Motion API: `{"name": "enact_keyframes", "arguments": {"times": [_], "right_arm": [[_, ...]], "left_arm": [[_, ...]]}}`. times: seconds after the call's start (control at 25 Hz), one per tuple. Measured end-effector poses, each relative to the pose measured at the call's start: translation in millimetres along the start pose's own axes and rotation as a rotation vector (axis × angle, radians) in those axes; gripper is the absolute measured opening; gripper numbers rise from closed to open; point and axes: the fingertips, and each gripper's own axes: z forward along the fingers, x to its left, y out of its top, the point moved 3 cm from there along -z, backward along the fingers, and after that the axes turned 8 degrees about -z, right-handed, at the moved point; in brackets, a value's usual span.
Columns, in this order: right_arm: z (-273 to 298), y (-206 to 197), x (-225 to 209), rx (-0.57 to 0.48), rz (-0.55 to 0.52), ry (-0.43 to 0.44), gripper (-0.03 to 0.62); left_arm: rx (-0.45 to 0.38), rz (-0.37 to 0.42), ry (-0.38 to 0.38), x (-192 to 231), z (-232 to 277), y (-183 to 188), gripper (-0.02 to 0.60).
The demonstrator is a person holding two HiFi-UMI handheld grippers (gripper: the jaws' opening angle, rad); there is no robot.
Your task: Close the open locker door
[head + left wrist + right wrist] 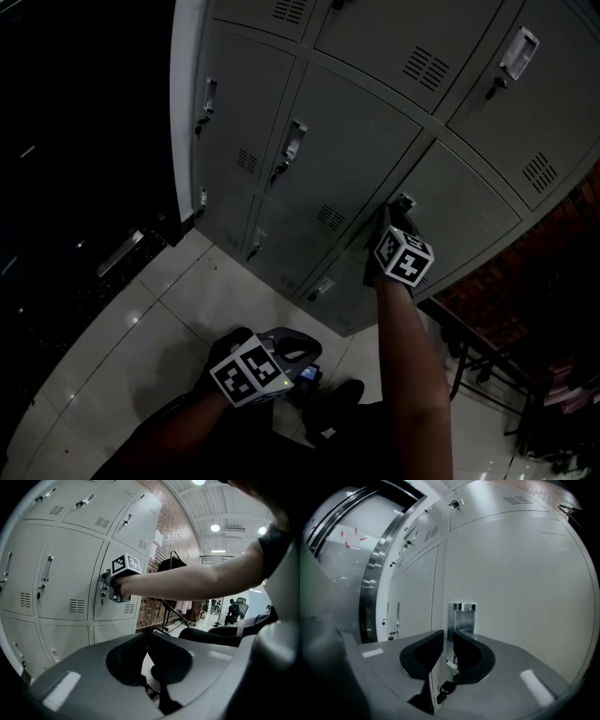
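In the head view my right gripper (398,211) reaches up to the metal handle (405,200) of a grey locker door (469,216) in the right column. That door lies almost flush with its neighbours. The right gripper view shows the narrow jaws of the right gripper (448,637) closed on the handle (462,616), and a key (442,689) hangs just below. From the left gripper view, the right gripper (107,585) sits at the door's (115,550) left edge. My left gripper (302,354) hangs low over the floor, shut and empty (146,637).
Grey lockers (347,131) fill the wall, each with its own handle (295,141). A brick wall (157,541) and a clothes rack (171,602) stand to the right. White floor tiles (141,328) lie below, dark glass (75,141) to the left. People sit far off (232,611).
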Motion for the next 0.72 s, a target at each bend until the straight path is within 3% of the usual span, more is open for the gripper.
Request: {"name": "enact_keyframes", "arguments": {"times": [0.32, 0.56, 0.72], "right_arm": [[0.2, -2.7, 2.7, -0.003, -0.031, 0.040, 0.073], [-35.9, -15.5, 1.2, -0.021, -0.018, 0.060, 0.094], [-73.6, -21.3, 2.6, -0.041, -0.025, 0.139, 0.035]], "left_arm": [[0.003, -0.002, -0.004, -0.3, -0.8, 1.2, 0.012], [0.002, -0.008, -0.004, 2.1, -3.3, 0.2, 0.012], [-0.003, 0.002, -0.003, 4.2, -2.8, 4.1, 0.012]]}}
